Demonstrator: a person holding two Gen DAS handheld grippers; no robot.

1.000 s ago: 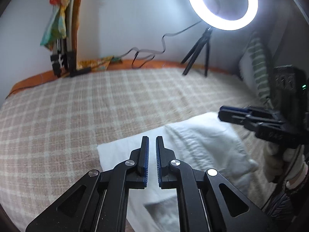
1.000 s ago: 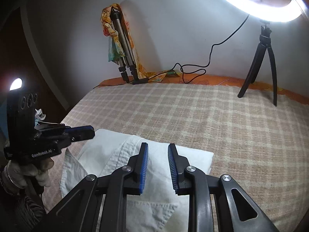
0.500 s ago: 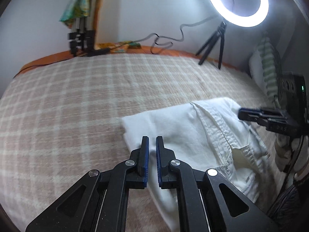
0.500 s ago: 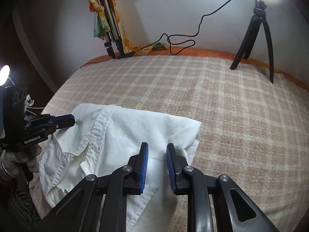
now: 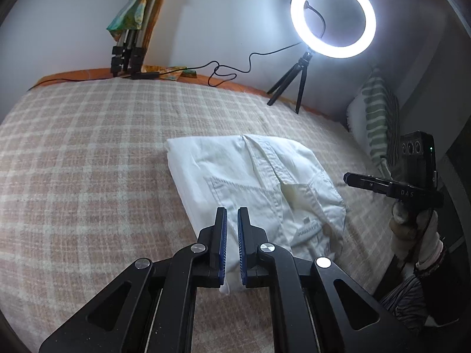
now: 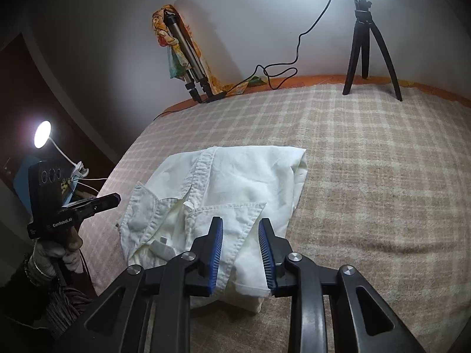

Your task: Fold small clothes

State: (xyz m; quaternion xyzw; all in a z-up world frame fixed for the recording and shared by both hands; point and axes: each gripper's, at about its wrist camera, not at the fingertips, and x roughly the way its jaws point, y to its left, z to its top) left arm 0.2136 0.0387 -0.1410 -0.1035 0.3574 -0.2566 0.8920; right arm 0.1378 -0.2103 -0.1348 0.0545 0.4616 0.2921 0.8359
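Bed (image 5: pixel 88 153), covered in a checked blanket, is bare across its far half and to the garment's outer sides; the orange far edge meets the wall. A ring light (image 5: pixel 332 17) on its tripod stands at that edge, well apart from the work. White garment (image 6: pixel 235 182), folded, lies near the front edge of the bed. Left claw (image 5: pixel 232 223) is closed with nothing between its fingers, poised over the garment's near corner. Right claw (image 6: pixel 240 235) stands partly apart, jaws having just been opening, hovering above the garment's near hem; no grip on it.
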